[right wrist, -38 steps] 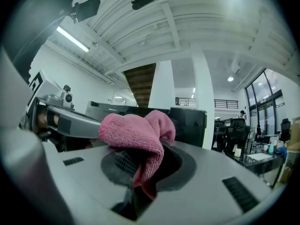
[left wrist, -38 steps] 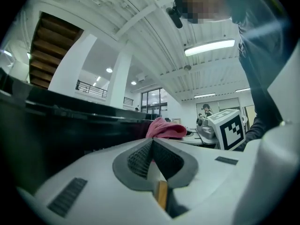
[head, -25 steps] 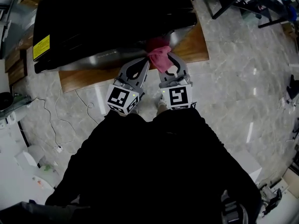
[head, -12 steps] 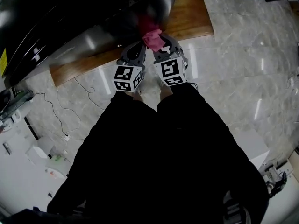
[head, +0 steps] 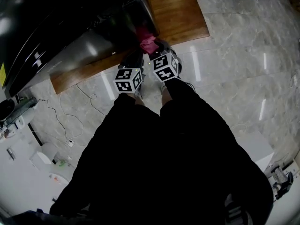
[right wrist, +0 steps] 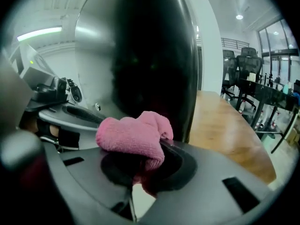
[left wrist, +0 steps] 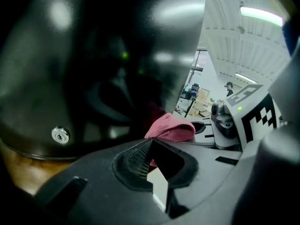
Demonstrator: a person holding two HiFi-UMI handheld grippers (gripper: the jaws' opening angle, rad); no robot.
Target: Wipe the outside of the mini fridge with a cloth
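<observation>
Pink cloth (right wrist: pixel 133 137): bunched and clamped in the closed jaws of the right gripper (right wrist: pixel 140 167), at the near corner of the mini fridge (head: pixel 70 36), top centre of the head view; whether it touches cannot be told. The fridge, black with a glossy steel-coloured side, stands on a wooden board (head: pixel 178 13); its inside is out of view. Left gripper (left wrist: pixel 150 146): jaws together on nothing, just beside the right one. Keyhole lock (left wrist: pixel 60 135), lower left. Yellow label (head: pixel 2 74), left edge: writing unreadable. Marbled floor (head: pixel 234 69) lies around.
</observation>
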